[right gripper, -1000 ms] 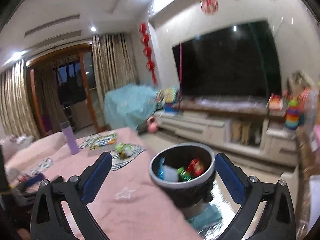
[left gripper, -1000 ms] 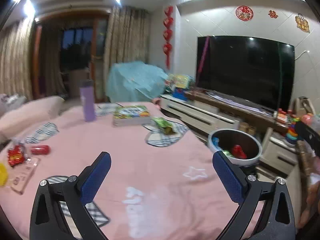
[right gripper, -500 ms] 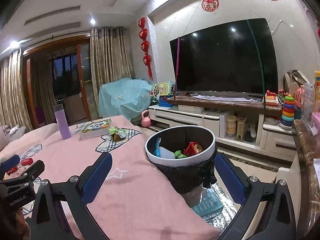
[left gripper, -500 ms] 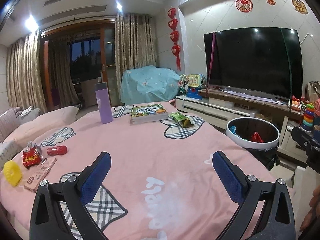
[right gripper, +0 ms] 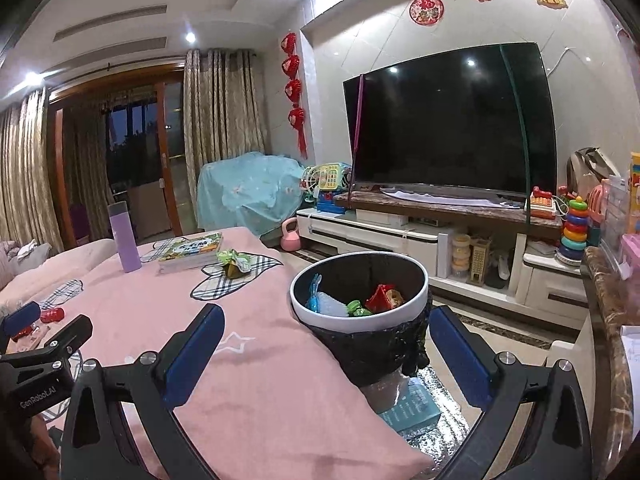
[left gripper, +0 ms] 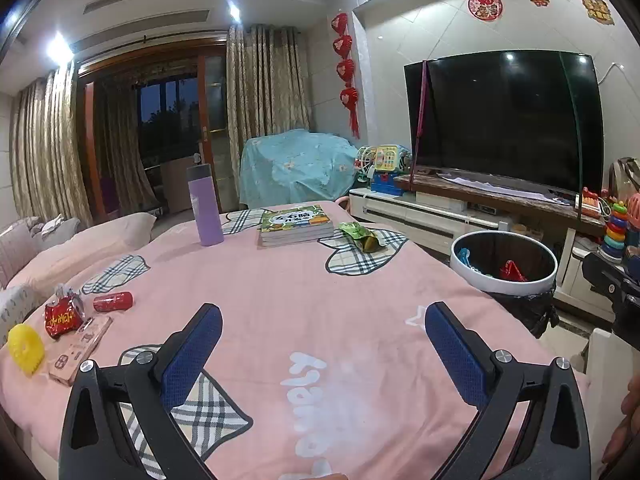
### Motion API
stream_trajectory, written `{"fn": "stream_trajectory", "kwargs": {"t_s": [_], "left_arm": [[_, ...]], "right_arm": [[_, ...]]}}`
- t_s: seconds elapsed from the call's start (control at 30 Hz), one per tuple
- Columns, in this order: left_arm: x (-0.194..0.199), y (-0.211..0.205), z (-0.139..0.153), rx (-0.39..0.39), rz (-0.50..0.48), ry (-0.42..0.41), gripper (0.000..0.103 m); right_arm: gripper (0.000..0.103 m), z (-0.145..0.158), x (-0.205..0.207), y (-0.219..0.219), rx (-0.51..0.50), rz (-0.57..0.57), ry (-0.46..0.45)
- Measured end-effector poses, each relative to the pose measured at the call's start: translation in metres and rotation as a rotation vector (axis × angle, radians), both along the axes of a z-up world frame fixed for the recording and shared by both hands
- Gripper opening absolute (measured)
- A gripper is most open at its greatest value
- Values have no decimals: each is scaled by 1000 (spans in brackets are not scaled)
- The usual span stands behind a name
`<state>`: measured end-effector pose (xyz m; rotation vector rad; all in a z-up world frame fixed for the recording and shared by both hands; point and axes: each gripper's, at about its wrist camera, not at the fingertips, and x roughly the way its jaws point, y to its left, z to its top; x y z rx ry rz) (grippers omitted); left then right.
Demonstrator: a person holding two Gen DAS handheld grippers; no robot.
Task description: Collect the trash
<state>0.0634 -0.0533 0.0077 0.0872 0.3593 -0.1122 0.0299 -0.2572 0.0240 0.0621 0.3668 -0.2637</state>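
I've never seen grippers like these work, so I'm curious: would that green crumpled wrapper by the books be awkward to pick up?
Probably not heavy: the green wrapper looks like thin, crumpled film, so it should weigh little and flex when squeezed. Its glossy surface may slip between the pads. It lies on soft pink bedding, which could give underneath it.

Ahead and to the right of the grippers, a large dark television (right gripper: 448, 120) hangs on a pale tiled wall (left gripper: 384, 92) above a long white cabinet (right gripper: 400, 236) with a brown top. Ahead to the left, beige curtains (left gripper: 264, 116) flank a wood-framed glass door (left gripper: 160, 136) showing dusk outside. Recessed ceiling lights (left gripper: 234, 12) glow overhead, and red ornaments (left gripper: 346, 72) hang down the wall corner.
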Motion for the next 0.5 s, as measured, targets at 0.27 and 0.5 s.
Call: {"fn": "stream_trajectory", "kwargs": {"t_s": [0.27,0.5], "left_arm": [[0,1,0,-3,-4,3,103],[0,1,1,-10,-17,15,103]], "right_arm": [[103,3,-2,1,-2,5,-2],[103,4,-2,2,-2,11,-4]]}}
